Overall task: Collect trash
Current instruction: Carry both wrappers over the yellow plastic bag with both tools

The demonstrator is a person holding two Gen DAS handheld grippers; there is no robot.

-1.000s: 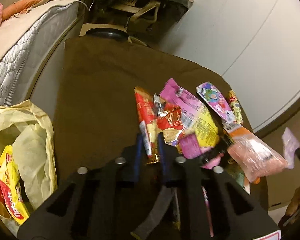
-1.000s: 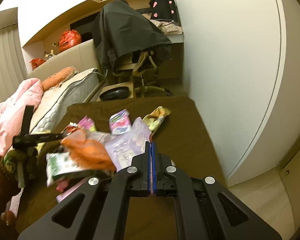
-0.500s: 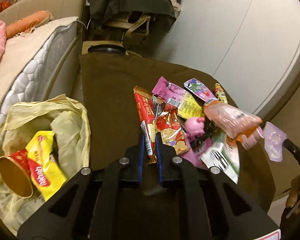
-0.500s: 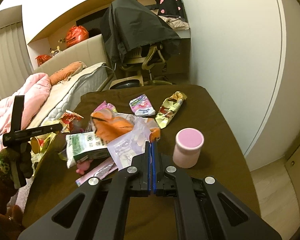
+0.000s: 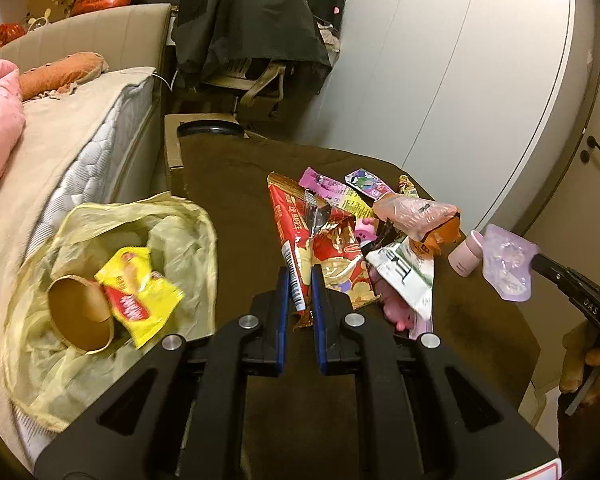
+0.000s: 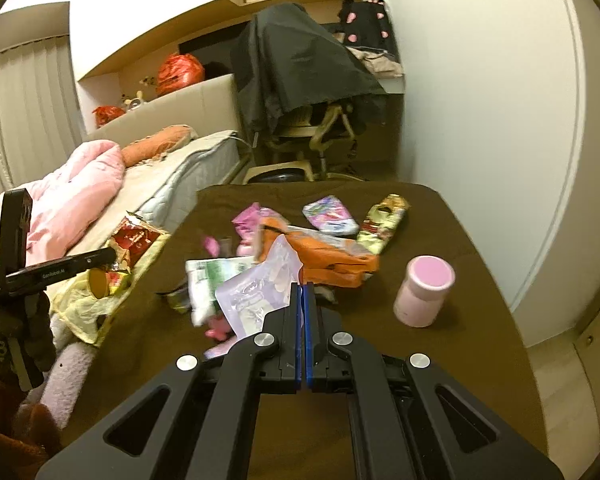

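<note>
Left gripper [image 5: 300,280] clamped on long red foil snack wrapper [image 5: 290,240], blue pads pinching its lower end; jaws narrowed a touch in the last second, wrapper between them throughout. Carried up and across from the pile: pale yellow plastic trash bag [image 5: 180,220], earlier cut off at the left edge of the left wrist view, now fully visible just left of the fingers, mouth open. Wrapper hanging beside the bag, not yet over it. Probably the transfer leg, release still to come.

Right gripper [image 6: 303,292] shut tight on thin translucent lilac plastic pouch [image 6: 256,288], pads meeting with film pinched between. Pulled back from the pile: small pink cylindrical jar [image 6: 422,292], absent from the right wrist view a second ago, now standing on brown tablecloth [image 6: 460,232] right of the fingers. Pouch off the cloth, well apart from the bag.

Counts:
- 2 pieces lifted, one per gripper.
- Already in the bag: 1 brown paper cup [image 5: 80,316], 1 yellow snack packet [image 5: 138,292], possibly more hidden.
- Ahead of the fingers on the cloth: orange-and-clear bag [image 6: 324,256], white-and-green packet [image 6: 208,280], gold wrapper [image 6: 384,220], purple-printed sachet [image 6: 330,214], some pink pieces; roughly 6 to 8, overlap too heavy for an exact count.
- 1 jar, likely not trash.
</note>
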